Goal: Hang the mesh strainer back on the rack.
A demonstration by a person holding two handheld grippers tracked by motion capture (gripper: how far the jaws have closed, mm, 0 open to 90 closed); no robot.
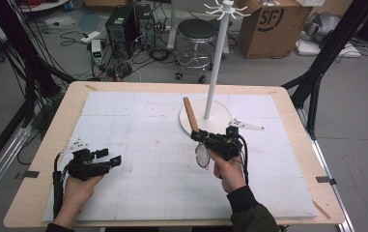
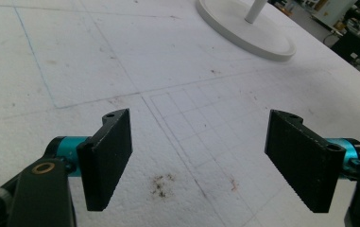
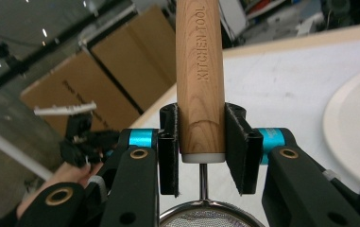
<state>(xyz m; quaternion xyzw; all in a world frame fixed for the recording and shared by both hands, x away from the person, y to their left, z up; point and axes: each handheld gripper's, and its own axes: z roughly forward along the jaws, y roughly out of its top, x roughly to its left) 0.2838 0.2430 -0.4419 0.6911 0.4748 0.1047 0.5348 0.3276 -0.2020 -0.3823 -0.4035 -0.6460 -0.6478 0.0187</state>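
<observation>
Here the right gripper [image 3: 201,151] clamps its flat black pads on the lower end of a strainer's [image 1: 202,155] smooth, round wooden handle [image 3: 200,71], which bears the words KITCHEN TOOL along its grain. Below the pads a thin metal stem leads to a round rim of fine mesh. From the high view the handle slants up toward the round white base [image 1: 222,113] of a tall white stand, and the mesh bowl, small and blurred, seems to hang clear of the foam board [image 1: 138,121]. The left gripper [image 2: 199,158] rests low over the pitted white board, its ribbed jaws wide apart with nothing between them.
</observation>
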